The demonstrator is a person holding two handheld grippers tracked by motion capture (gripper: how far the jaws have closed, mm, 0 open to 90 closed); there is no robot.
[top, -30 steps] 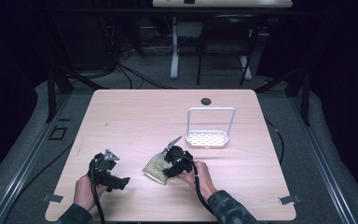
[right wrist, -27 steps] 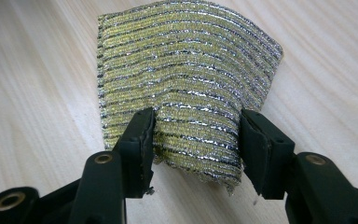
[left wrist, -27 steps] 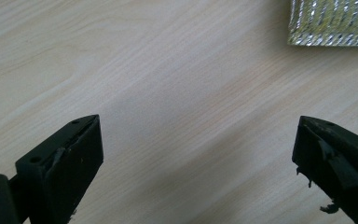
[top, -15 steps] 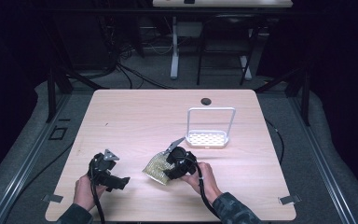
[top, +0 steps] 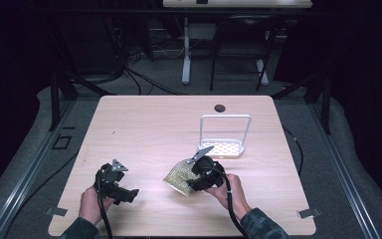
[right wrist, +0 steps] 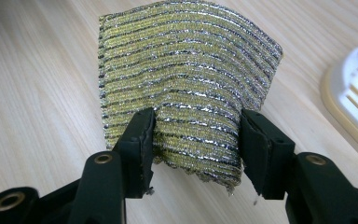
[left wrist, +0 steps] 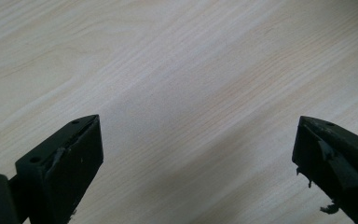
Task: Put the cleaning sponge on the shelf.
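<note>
A person's two hands come in over the near edge of a pale wooden table (top: 144,124), each holding a black gripper. Near the near left corner, the left gripper (top: 115,184) rests low by the table; in the left gripper view its jaws stand wide apart with only bare wood grain between them.

Just right of the middle of the near edge, the right gripper (top: 191,175) has its jaws clamped on a scourer (top: 178,175), a pad of yellow-green and silver ribbed mesh. In the right gripper view the scourer (right wrist: 186,88) stands up between the two jaws, pinched at its lower edge and bowed slightly, its upper part free above the table.

Farther back, toward the right edge, a white rack (top: 224,144) with a tall wire frame and a perforated tray sits on the table, near the scourer but apart from it. Beyond it, close to the far edge, is a small dark round hole (top: 220,107).
</note>
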